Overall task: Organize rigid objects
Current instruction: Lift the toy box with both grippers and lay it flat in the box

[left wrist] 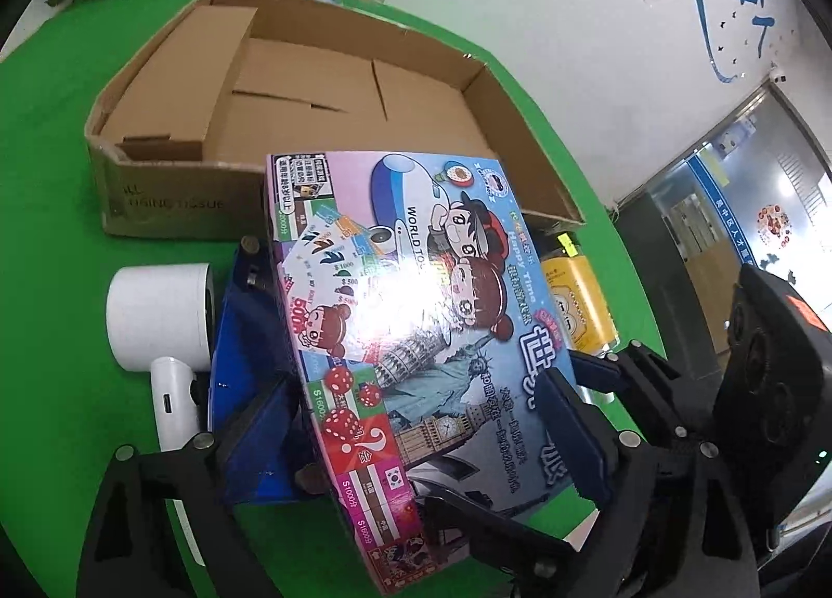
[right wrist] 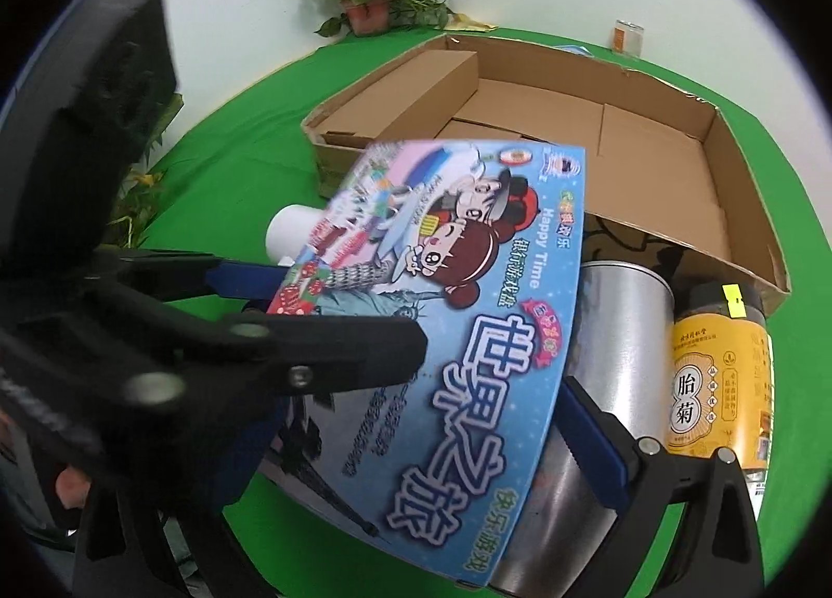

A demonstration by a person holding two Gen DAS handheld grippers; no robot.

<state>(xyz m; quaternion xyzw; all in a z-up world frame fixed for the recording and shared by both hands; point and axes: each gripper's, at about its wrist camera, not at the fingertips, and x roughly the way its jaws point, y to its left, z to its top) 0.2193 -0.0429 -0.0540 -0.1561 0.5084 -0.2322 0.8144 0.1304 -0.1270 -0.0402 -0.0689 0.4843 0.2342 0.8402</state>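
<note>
board game box [left wrist: 416, 338] centre frame, tilted, long axis lower-centre to upper-centre toward cardboard tray [left wrist: 171, 52] | left gripper [left wrist: 421, 421] clamped across box width | right gripper [right wrist: 416, 390] also gripping box | yellow jar [right wrist: 717, 369] right

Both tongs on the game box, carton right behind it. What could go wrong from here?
1. The board game box is tilted, gripped across its width by both the left tongs and the right tongs; uneven pull could twist or drop it.
2. The steel canister and yellow jar stand close under its right edge; lowering might knock them.
3. The cardboard carton has a near wall the box's front edge could catch.
</note>
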